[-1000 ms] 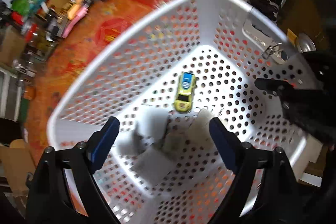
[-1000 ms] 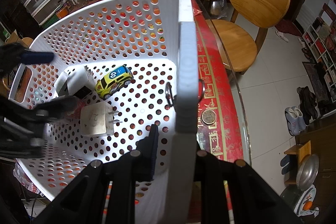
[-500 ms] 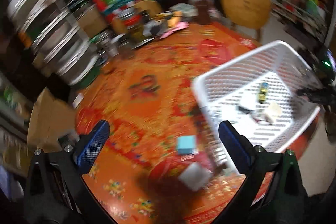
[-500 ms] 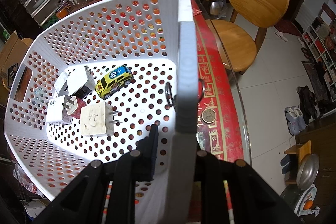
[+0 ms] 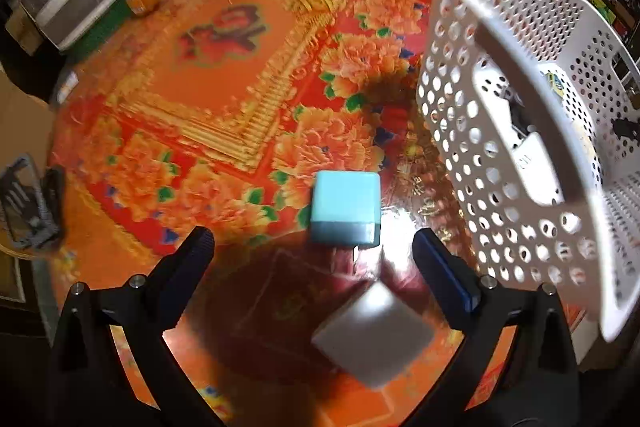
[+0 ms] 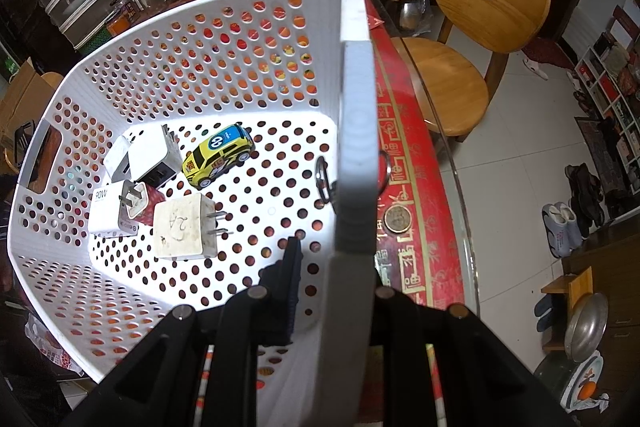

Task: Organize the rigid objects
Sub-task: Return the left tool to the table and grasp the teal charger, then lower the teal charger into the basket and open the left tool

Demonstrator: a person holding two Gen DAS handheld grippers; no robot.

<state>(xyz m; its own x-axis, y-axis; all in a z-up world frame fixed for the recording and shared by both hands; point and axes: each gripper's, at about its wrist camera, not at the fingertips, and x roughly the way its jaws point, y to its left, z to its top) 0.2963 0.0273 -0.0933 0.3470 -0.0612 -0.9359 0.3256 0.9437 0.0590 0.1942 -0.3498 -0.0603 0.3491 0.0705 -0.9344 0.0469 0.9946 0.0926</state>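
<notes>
Inside basket: the white basket already holds four chargers and one yellow toy car.
Left on table: two items, a teal cube charger and a white block, both near, just left of the basket wall.
Left gripper: jaws wide, nothing between the pads, over the teal charger.
Right gripper: clamped narrow on the basket's right rim.
Progress: judged well past halfway.
</notes>
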